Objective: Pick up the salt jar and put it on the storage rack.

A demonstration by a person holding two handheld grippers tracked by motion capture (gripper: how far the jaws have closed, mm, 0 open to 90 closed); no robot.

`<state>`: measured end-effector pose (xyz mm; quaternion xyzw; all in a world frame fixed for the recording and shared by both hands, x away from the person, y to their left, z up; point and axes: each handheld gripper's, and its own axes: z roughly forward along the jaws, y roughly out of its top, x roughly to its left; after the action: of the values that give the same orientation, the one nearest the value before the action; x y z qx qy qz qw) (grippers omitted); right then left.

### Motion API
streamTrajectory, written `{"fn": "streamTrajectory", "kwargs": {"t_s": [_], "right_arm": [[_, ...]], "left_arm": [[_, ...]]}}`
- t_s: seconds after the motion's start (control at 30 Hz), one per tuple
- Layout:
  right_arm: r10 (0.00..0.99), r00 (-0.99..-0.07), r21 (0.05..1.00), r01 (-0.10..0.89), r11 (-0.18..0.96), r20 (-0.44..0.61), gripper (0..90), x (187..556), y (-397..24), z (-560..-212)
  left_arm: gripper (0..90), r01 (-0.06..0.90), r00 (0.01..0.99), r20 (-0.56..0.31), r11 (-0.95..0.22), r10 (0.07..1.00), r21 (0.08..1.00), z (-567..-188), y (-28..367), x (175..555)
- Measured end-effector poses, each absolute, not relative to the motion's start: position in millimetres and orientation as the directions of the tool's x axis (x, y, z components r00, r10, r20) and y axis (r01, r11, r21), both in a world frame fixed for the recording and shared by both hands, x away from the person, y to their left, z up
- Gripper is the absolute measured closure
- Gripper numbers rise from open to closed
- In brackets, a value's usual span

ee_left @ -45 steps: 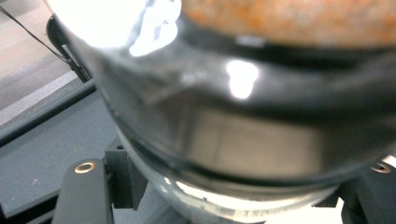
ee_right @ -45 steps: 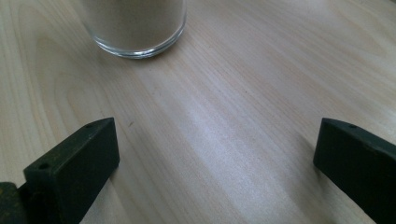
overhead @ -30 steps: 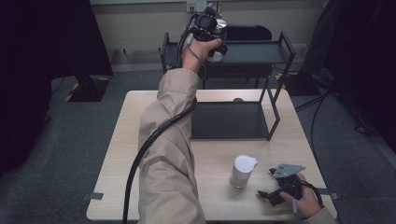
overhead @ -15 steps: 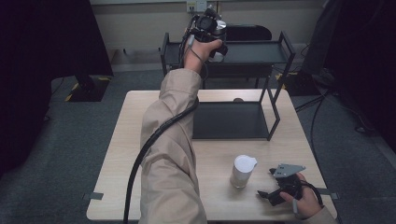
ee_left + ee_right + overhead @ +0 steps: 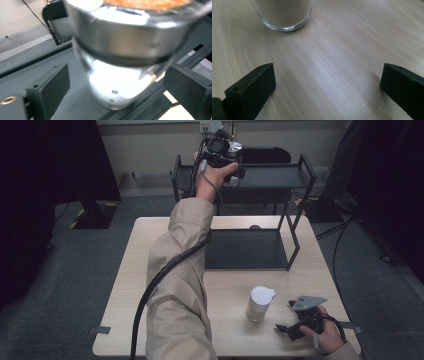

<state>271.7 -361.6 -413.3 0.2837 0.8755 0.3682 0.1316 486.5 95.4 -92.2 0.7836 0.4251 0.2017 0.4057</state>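
Left gripper (image 5: 227,157) raised over the black shelf's (image 5: 280,175) top, jaws apart around a steel-lidded jar (image 5: 120,50). Right gripper (image 5: 300,322) resting released near the table's (image 5: 125,285) front right corner, beside a white-lidded glass jar (image 5: 260,304).

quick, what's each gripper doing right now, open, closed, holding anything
Left tongs: open around a glass jar with a shiny metal lid over the black metal shelf; contact cannot be told.
Right tongs: open, empty, on the wooden table.

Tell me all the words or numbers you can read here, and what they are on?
No words or numbers can be read anywhere.
Small dark marks on the side of the clear jar between the left gripper jaws: too blurred to read.
Glass jar with white lid on the table: no label seen.
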Motion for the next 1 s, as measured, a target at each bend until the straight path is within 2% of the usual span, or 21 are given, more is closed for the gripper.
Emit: {"fn": "streamTrajectory", "kwargs": {"t_s": [0.37,1.0], "right_arm": [[0.595,-0.804,0.719,0.401,0.567,-0.02,0.0,271.7,-361.5,-413.2],[0.595,-0.804,0.72,0.4,0.567,-0.021,0.0,271.6,-361.6,-413.4]], "left_arm": [[1.3,0.476,0.569,-0.026,-0.304,0.822,0.826,-100.1,106.4,457.7],[2.4,0.464,0.597,-0.071,-0.272,0.799,0.843,-154.1,128.8,423.9]]}}
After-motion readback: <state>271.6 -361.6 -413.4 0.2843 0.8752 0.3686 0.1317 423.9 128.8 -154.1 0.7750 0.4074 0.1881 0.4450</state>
